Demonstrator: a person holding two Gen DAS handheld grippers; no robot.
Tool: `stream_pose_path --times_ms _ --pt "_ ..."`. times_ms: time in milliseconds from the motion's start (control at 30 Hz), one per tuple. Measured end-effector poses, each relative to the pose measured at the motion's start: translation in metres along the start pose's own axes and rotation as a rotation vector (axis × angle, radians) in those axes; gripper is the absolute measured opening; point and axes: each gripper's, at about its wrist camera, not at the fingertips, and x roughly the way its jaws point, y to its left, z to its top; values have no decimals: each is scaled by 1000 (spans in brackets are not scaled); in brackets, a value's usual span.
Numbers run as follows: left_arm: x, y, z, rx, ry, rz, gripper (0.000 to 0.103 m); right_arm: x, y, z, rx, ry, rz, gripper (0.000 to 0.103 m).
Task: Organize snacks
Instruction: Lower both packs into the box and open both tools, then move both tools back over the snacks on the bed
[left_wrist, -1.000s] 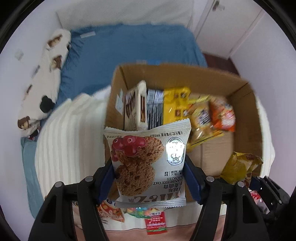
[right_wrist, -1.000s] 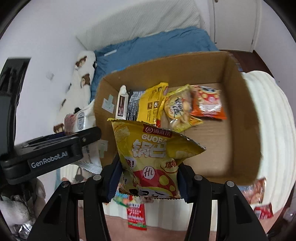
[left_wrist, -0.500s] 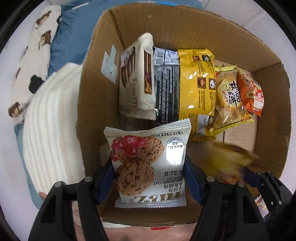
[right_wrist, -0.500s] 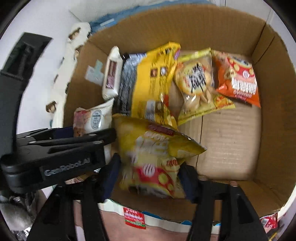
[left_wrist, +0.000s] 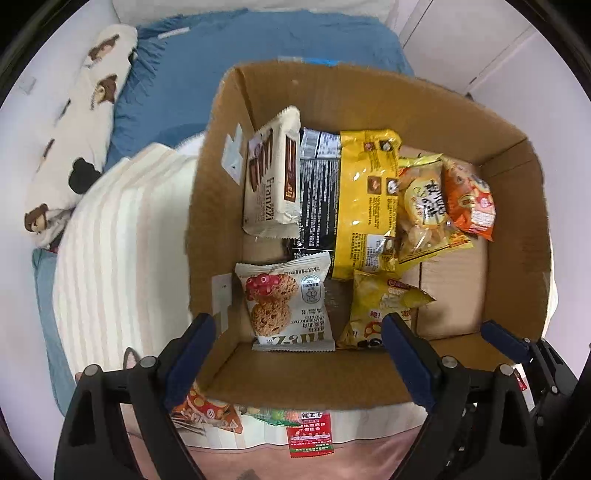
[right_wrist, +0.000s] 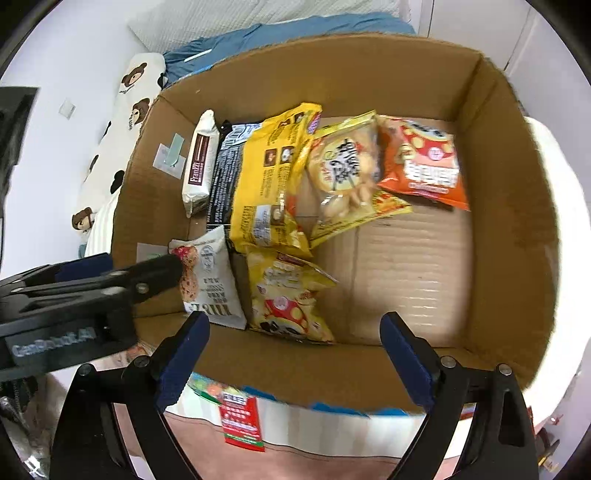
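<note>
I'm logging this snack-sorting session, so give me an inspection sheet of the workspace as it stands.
Surface: bed with blue sheet and cream ribbed blanket.
Job's things: cardboard box holds a row of packets at the back; cranberry oat cookie pack and yellow chips bag lie loose on the floor at its near wall.
Clutter: red sachet and other packets outside the box, by its near wall.
Grippers: left gripper and right gripper have both just been opening; jaws wide, pads touch nothing.
Cables: nothing seen.
Surroundings: bear-print pillow, white walls, cupboard door.
</note>
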Motion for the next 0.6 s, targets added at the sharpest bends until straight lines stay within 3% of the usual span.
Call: stream_pose_path --times_ms 367,600 --pt "-76 -4 -56 16 -296 60 92 -68 -18 -47 30 -199 -76 95" --pt "-107 -4 -96 8 -391 39 92 -129 -8 -86 -5 -364 -132 96"
